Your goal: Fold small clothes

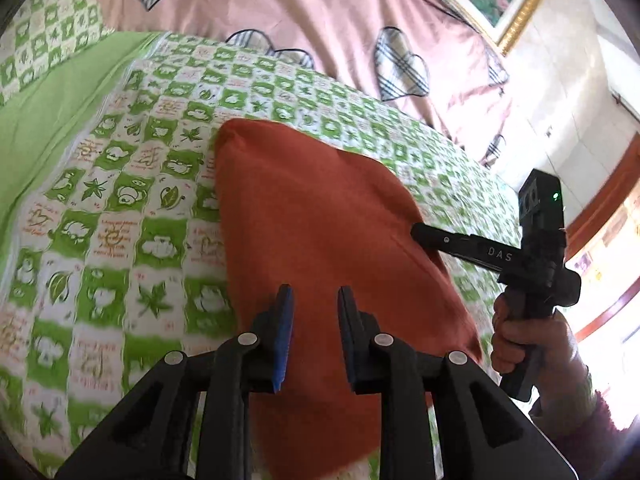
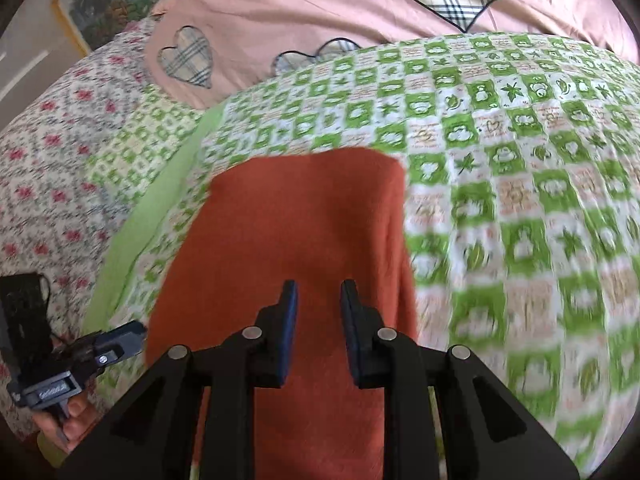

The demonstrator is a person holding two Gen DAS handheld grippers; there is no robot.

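The rust-orange cloth (image 1: 320, 240) is lying flat on the green-and-white checked bedspread (image 1: 120, 208), in front of the pink quilt with plaid hearts (image 1: 320, 20) bunched at the head of the bed. In the right wrist view the cloth is showing as a tidy rectangle with a straight far edge and squared corners; in the left wrist view its far corner is looking slightly rounded and thick, which suggests at least one fold is already lying in it, though no layers can be counted from here. The left gripper (image 1: 314, 300) is hovering over the near part of the cloth with a clear gap between its jaws and nothing between the pads, so it is gripping nothing. The right gripper (image 2: 318, 296) is doing the same over its own side: jaws parted a little, empty, cloth visible underneath through the gap. In the left wrist view the right hand (image 1: 532, 344) is holding its tool with the fingers (image 1: 440, 240) lying at the cloth's right edge; contact cannot be judged. Judgement: a fold is looking complete and released. What is remaining is probably another halving, or setting this piece aside; no other garments are showing in either view.
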